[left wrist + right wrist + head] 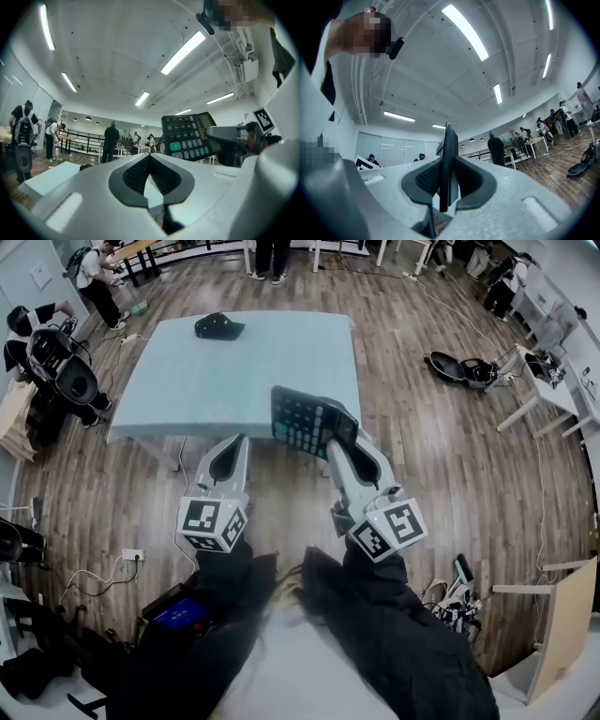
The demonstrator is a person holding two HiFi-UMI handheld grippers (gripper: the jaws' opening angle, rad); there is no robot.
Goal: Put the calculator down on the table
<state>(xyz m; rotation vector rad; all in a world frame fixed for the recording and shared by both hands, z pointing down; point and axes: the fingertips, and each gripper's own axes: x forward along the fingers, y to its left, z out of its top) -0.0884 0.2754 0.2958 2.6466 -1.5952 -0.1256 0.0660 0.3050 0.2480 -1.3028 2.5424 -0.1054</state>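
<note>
— Over the table's near edge, close to its right corner, I hold the calculator in the air. My right gripper is clamped on its lower right side. The keys face up toward me and the body is tilted.

— How does the grip look from that gripper's own view?

— The calculator stands edge-on between the two pads, a thin dark slab pressed from both sides.

— And your other hand?

— My left gripper sits just beside it to the left. Its jaws are together with nothing between them, and the tips reach the table's near edge. From there the calculator shows up and to the right, keys toward me.

— What room does the tabletop offer?

— Pale cloth runs wide from the near edge toward the far side. The right edge runs back just beyond the calculator.

— Anything lying on it?

— A black cap sits near the far edge, well apart from the calculator.

— What's around the table?

— Wooden floor on all sides. A black bag lies open on the floor to the right, near a white desk. People stand at the far left, well apart from my grippers.
</note>
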